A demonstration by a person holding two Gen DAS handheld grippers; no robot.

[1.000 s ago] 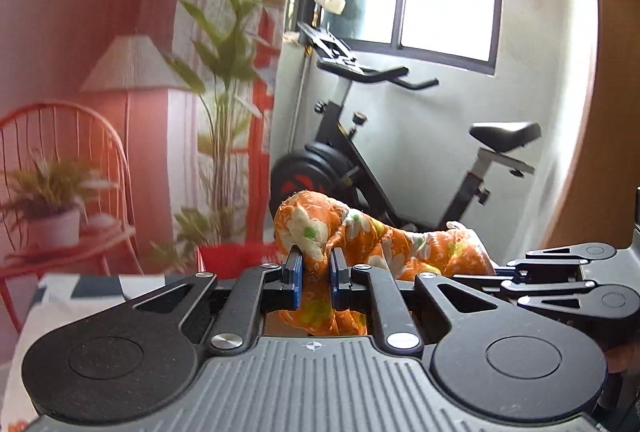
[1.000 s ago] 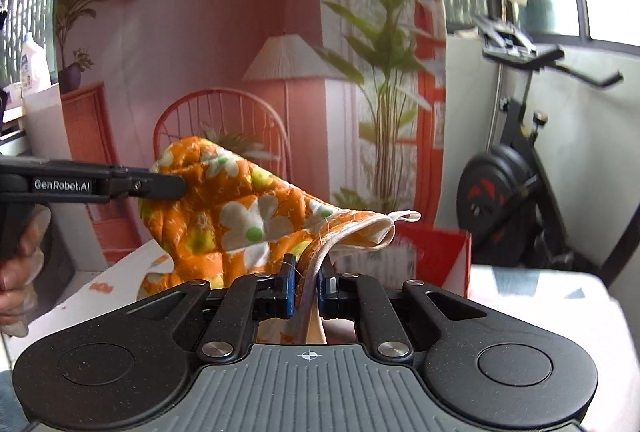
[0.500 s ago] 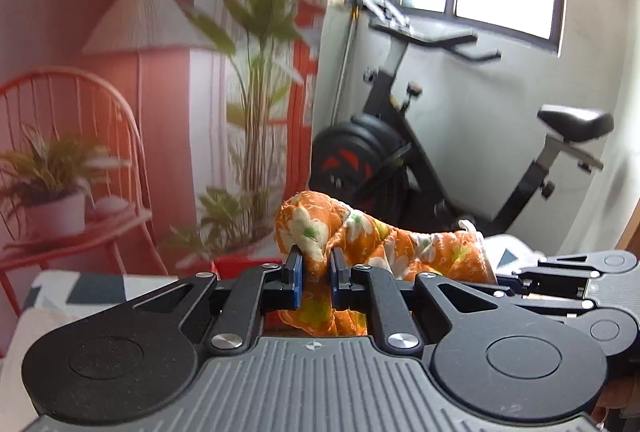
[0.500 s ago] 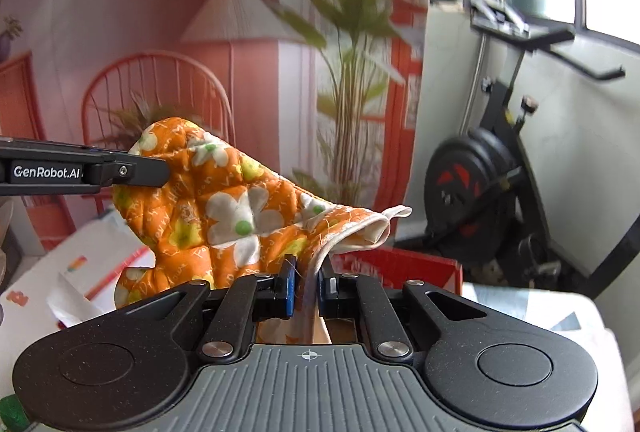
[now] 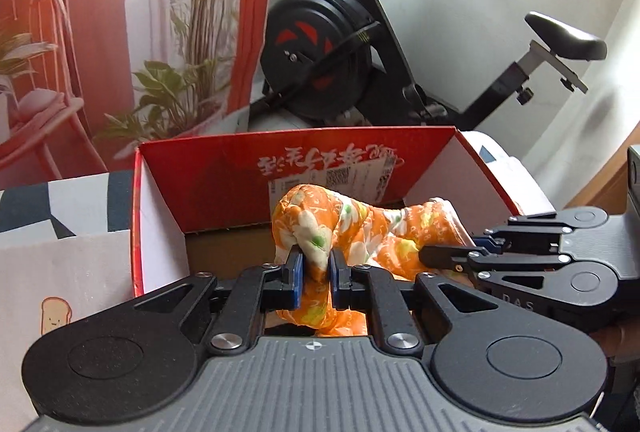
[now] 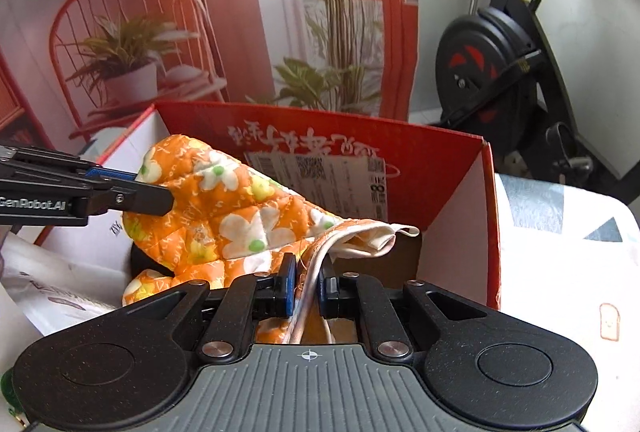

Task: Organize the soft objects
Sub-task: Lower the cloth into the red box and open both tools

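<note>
An orange floral quilted oven mitt (image 5: 352,232) is stretched between the two tools above the open mouth of a red cardboard box (image 5: 224,183). The left hand-held gripper (image 5: 316,274) has its blue pads clamped narrowly on a bunched, rounded end of the mitt, with orange fabric hanging below the jaws. The right hand-held gripper (image 6: 307,286) is likewise nearly closed, pinching the mitt's cream-trimmed cuff edge (image 6: 360,238), whose white lining folds outward to the right.

In the left wrist view the right tool enters from the right edge, its tips reaching the far end of the mitt. In the right wrist view the left tool comes in from the left, its tips at the mitt's rounded end.

The box stands on a desk covered with a patterned cloth (image 6: 560,244) of white, grey and dark shapes with a small toast cartoon. Its inner back wall is red with white printed characters and a shipping label (image 6: 332,175); the side walls are white inside. The bottom shows brown cardboard at the left in the left wrist view, and a dark object (image 6: 142,262) lies under the mitt in the right wrist view; what it is cannot be told.

Behind the box stand a black exercise bike (image 5: 332,43) and a printed backdrop of a plant and a red chair (image 6: 160,31).
</note>
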